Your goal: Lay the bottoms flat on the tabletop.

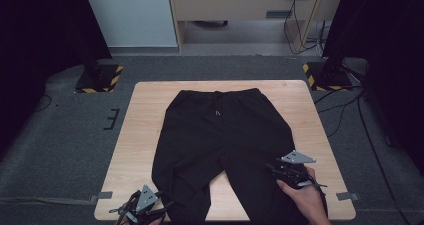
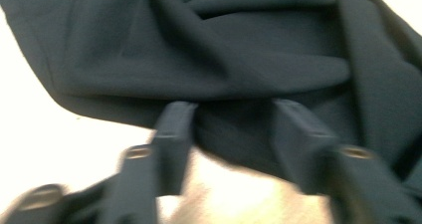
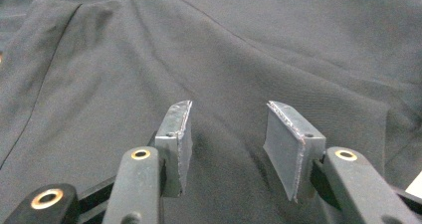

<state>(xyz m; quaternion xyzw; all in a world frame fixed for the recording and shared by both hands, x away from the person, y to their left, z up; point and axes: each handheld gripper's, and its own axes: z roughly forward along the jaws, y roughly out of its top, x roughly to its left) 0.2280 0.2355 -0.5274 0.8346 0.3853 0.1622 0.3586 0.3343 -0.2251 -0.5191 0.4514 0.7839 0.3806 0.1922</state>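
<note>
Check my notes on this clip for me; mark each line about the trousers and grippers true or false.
1. Black trousers lie on a wooden table. True.
2. The waistband faces the person. False: it lies at the far side, legs toward the person.
3. The right gripper is open over fabric. True.
4. The left gripper is at the waistband. False: it is at the near edge, by a leg end.

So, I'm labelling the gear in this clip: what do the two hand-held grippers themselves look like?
Left hand-held gripper and right hand-held gripper: black frames, each topped by a grey three-cornered plate. Both end in two black jaws with brass-coloured rivets; the right one's pads are flat, grey and scuffed pale along the edges.
</note>
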